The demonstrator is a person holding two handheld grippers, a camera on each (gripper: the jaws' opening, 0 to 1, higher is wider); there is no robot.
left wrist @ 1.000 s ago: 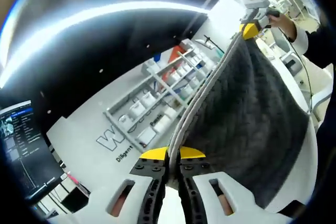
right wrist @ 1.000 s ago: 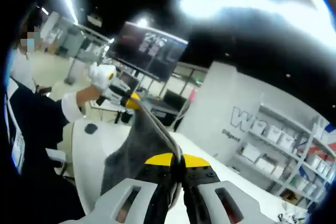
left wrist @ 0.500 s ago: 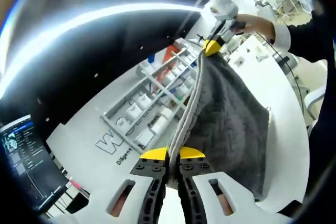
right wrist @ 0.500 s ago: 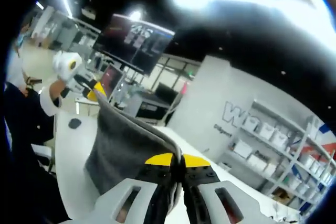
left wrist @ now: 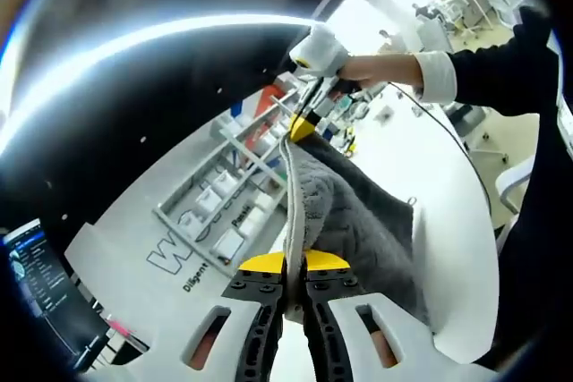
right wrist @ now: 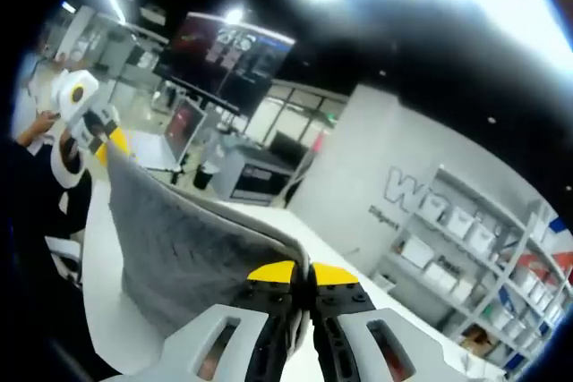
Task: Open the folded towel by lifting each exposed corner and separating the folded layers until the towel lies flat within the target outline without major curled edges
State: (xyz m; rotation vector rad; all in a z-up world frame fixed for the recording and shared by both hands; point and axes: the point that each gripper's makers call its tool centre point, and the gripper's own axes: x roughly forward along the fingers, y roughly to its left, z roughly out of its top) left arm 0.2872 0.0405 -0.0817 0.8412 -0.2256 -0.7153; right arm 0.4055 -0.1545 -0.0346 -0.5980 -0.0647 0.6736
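Left gripper (left wrist: pixel 295 267): in the left gripper view its jaws are pressed together at the yellow tips, a towel (left wrist: pixel 358 221) edge pinched between them.
Left gripper from the other side: in the right gripper view it shows at far left (right wrist: pixel 106 145), held up, yellow tip on the towel's far corner.
Right gripper (right wrist: pixel 302 276): in the right gripper view the jaws are closed, yellow tips meeting on the towel (right wrist: pixel 183 252) hem.
Right gripper from the other side: in the left gripper view it hangs tip-down (left wrist: pixel 301 127) from a raised hand (left wrist: pixel 372 67).
Right arm: outstretched, dark sleeve with a white cuff at the wrist.
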